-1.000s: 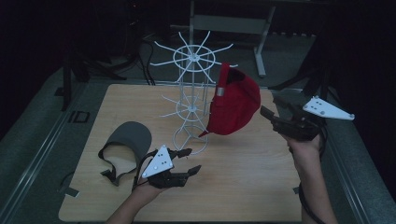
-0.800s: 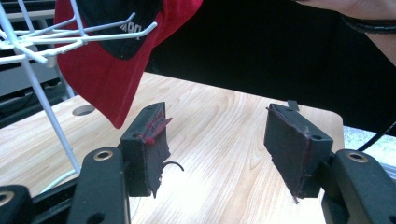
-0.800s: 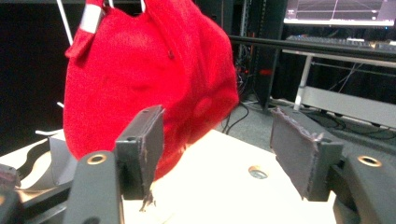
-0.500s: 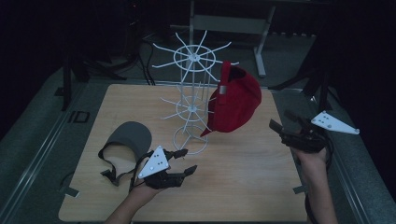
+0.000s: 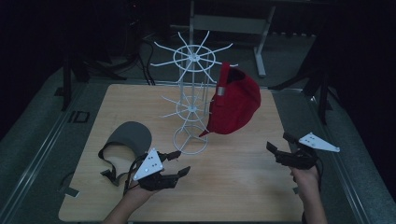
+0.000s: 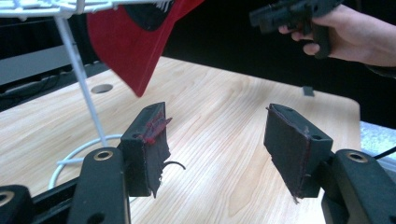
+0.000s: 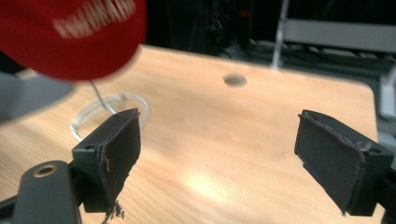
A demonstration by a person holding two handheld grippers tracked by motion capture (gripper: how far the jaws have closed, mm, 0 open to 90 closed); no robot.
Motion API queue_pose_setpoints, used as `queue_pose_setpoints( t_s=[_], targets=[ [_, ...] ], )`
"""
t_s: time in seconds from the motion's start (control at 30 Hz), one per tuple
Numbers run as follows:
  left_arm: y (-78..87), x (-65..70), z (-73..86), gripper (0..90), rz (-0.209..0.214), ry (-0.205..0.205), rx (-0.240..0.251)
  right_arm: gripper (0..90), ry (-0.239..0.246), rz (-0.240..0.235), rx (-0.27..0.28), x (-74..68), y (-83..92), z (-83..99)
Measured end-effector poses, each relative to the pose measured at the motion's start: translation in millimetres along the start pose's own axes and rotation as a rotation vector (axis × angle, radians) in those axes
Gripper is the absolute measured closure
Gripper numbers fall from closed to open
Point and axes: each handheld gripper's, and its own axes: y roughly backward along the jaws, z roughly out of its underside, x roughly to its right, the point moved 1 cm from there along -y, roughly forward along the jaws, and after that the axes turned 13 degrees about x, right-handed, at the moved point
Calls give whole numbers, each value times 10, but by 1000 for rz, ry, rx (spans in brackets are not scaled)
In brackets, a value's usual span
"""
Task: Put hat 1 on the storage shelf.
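Note:
A red cap point(image 5: 236, 105) hangs from the right side of a white wire rack point(image 5: 191, 58) at the table's middle. A grey cap point(image 5: 130, 137) lies on the table at the left. My left gripper point(image 5: 183, 162) rests low near the front, right of the grey cap, open and empty. In the left gripper view its jaws point(image 6: 215, 135) point past the rack's pole point(image 6: 81, 79) under the red cap point(image 6: 135, 42). My right gripper point(image 5: 276, 141) is low at the right, clear of the red cap; its jaws have just been opening and nothing is between them point(image 7: 219, 149).
The wooden table point(image 5: 243, 186) has rounded corners and a small round hole point(image 7: 235, 80) near its far side. The rack's ring base point(image 5: 189, 142) stands between the two grippers. Dark stands and a metal frame point(image 5: 229, 23) lie beyond the table.
My right gripper has dropped from beside the red cap down towards the table's right front, with its jaws wider apart. The red cap stays on the rack. My left gripper has not moved.

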Motion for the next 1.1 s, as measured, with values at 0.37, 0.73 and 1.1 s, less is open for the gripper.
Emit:
queue_pose_setpoints(
  t_s=[0.37,0.73,1.1],
  targets=[
    [139,-54,142,402,-30,33,-14,155,3,115,-85,127,32,554],
    [303,-108,298,402,-75,67,-20,156,-1,241,-57,177,219,841],
    [500,-190,466,402,-137,94,-35,157,8,325,-44,207,297,987]
  ],
)
